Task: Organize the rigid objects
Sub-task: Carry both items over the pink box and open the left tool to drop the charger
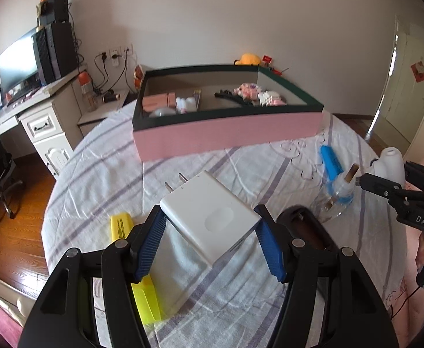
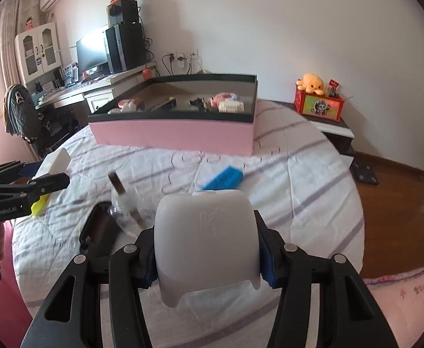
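My left tool (image 1: pixel 210 230) grips the charger (image 1: pixel 212 217), right tool (image 2: pixel 207 256) the white gadget (image 2: pixel 207 235); next I carry both into the box (image 1: pixel 226 133).

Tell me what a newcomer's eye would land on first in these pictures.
First, the two loads held up close: a white charger clamped in the left gripper, and a rounded white device clamped in the right gripper. Next, the pink box with a dark rim at the far side of the bed, already holding small items. A blue block lies on the bedspread before it.
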Motion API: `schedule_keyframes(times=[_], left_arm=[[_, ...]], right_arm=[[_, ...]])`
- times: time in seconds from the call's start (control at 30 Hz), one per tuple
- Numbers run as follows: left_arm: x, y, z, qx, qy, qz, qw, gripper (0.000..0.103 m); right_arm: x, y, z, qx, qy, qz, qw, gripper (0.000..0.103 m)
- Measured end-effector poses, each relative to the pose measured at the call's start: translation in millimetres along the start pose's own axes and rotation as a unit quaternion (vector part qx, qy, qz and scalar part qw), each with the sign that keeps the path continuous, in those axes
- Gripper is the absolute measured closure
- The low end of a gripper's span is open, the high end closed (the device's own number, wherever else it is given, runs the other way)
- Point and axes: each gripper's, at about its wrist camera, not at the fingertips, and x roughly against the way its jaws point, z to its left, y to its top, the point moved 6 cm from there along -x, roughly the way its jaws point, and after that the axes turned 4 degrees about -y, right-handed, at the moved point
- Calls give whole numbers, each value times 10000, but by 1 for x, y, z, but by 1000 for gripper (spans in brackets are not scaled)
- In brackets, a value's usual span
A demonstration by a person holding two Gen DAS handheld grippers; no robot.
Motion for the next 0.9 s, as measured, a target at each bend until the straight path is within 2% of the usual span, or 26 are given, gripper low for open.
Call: schedule_keyframes(times=[0.17, 0.53, 0.73, 0.9], left_arm=[[6, 19, -2, -115, -129, -187, 9997, 40], [9, 73, 2, -325, -8, -534, 9980, 40], [-9, 115, 3, -363, -228, -519, 9977, 40], [-40, 149, 6, -353, -455, -377, 9976, 40]], right_arm=[[3, 26, 4, 139, 74, -145, 9998, 48], [-7, 79, 14, 353, 343, -305, 9983, 48], [-29, 118, 18, 706, 291, -270, 9967, 48], [-54, 146, 19, 939, 244, -153, 9952, 48]])
